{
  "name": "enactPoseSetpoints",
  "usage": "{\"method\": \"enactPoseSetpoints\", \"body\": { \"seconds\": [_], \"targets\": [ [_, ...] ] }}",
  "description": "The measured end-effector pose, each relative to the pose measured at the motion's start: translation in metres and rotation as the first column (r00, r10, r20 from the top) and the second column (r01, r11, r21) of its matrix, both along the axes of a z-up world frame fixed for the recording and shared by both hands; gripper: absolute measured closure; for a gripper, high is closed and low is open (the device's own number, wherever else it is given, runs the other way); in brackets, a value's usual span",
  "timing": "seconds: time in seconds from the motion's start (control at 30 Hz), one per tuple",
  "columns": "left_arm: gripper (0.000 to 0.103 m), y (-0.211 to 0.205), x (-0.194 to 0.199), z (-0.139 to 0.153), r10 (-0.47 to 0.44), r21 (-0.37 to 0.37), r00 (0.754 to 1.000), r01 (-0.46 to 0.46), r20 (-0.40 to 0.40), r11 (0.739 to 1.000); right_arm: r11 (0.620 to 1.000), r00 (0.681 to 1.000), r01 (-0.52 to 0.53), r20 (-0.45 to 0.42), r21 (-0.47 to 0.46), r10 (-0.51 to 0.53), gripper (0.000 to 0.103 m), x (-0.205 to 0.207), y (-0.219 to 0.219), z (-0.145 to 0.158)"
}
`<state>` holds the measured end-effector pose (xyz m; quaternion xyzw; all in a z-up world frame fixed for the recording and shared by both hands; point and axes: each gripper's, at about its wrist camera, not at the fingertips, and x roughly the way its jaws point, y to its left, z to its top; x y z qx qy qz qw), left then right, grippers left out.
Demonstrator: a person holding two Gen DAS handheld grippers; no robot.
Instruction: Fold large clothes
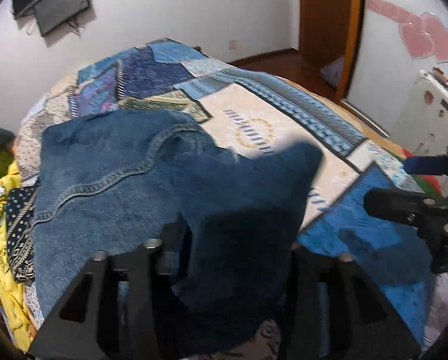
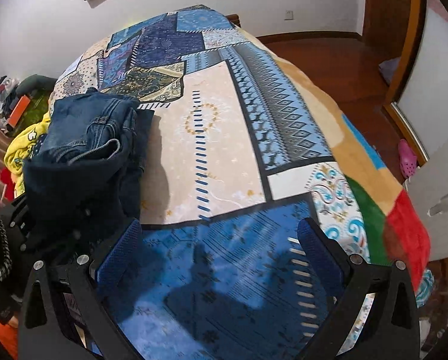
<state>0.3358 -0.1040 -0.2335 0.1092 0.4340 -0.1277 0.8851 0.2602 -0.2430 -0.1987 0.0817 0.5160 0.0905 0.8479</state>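
Dark blue jeans [image 1: 152, 186] lie bunched on the patchwork bedspread [image 1: 254, 114], on its left side. My left gripper [image 1: 236, 240] hangs over the near end of them. Its jaws stand apart, with a loose denim fold draped between and over the fingers [image 1: 134, 270], hiding their tips. In the right wrist view the jeans [image 2: 89, 150] form a folded heap, and the left gripper's black frame [image 2: 23, 219] shows beneath its near edge. My right gripper [image 2: 221, 228] hovers open above the blue patch of bedspread [image 2: 224, 270], nothing between its blue pads [image 2: 119, 258]. It is apart from the jeans, on their right.
Yellow and patterned clothes [image 1: 5, 210] are piled past the bed's left edge. A screen [image 1: 59, 3] hangs on the far wall. A wooden wardrobe [image 1: 329, 15] and white cabinet [image 1: 434, 111] stand to the right. A pink slipper [image 2: 407, 157] lies on the wooden floor [image 2: 329, 57].
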Motion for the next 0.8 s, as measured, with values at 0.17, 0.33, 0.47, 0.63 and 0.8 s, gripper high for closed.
{"method": "enactPoseSetpoints", "body": {
  "seconds": [0.17,0.33,0.47,0.63,0.8],
  "targets": [
    [0.027,0.009,-0.014,0.022,-0.066,-0.166,0.995,0.054,-0.069,0.985,1.0,0.999,-0.007,0.04,-0.012,0.008,0.0,-0.008,-0.005,0.015],
    [0.027,0.04,-0.038,0.051,0.014,-0.189,1.0,-0.016,-0.015,0.982,0.999,0.995,-0.036,0.09,-0.015,0.037,0.0,-0.011,0.003,0.035],
    [0.023,0.078,-0.056,0.077,0.088,-0.111,0.988,-0.073,0.131,0.991,0.995,0.984,-0.1,0.142,-0.026,0.103,0.0,-0.009,0.027,0.05],
    [0.011,0.126,-0.061,0.078,0.213,-0.058,0.963,-0.206,0.166,0.977,0.98,0.964,-0.196,0.176,-0.041,0.2,0.0,0.003,0.071,0.05],
    [0.011,0.164,-0.052,0.041,0.328,-0.059,0.943,-0.325,0.051,0.944,0.966,0.961,-0.244,0.11,-0.092,0.253,0.0,0.019,0.099,0.021]
  ]
}}
